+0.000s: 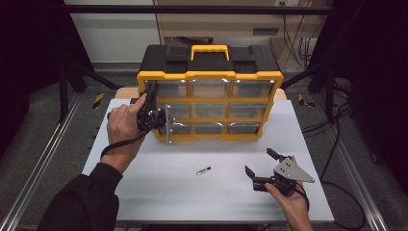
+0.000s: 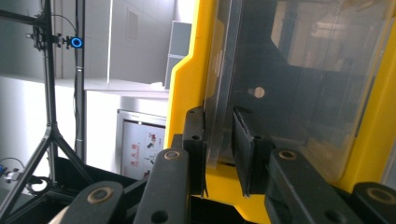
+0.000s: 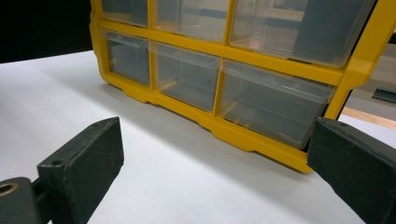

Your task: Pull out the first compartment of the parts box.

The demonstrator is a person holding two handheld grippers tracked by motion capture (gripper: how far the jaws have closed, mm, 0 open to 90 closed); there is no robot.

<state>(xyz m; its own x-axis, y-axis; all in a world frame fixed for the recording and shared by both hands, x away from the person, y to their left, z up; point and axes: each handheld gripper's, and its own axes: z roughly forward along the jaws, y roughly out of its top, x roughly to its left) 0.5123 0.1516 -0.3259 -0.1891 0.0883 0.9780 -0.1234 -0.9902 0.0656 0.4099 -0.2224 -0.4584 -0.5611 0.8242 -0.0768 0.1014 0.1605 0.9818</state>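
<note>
From the high view I have the left gripper [image 1: 153,113] up against the left side of the yellow and black drawer cabinet [image 1: 210,62], which stands upper centre of the frame at the far edge of the white table [image 1: 159,192]. In the left gripper view its two black jaws rise from the bottom centre and bracket the thin clear lip of a transparent drawer [image 2: 299,84] at the cabinet's yellow edge; the gap between them is narrow. I think both pads are pressing on that lip, though a sliver of space beside the right-hand pad makes it hard to be sure. I read that drawer as the left one of the middle row.

My right gripper [image 1: 262,168] rests low in the lower right of the high view, well apart from the cabinet, the hand [image 1: 288,202] under it. Its jaws stand wide, one at each bottom corner of the right gripper view, with bare table between them and nothing held.

A small dark pen-like object [image 1: 203,170] lies on the table, centre of the high view, between the two grippers and in front of the cabinet.
</note>
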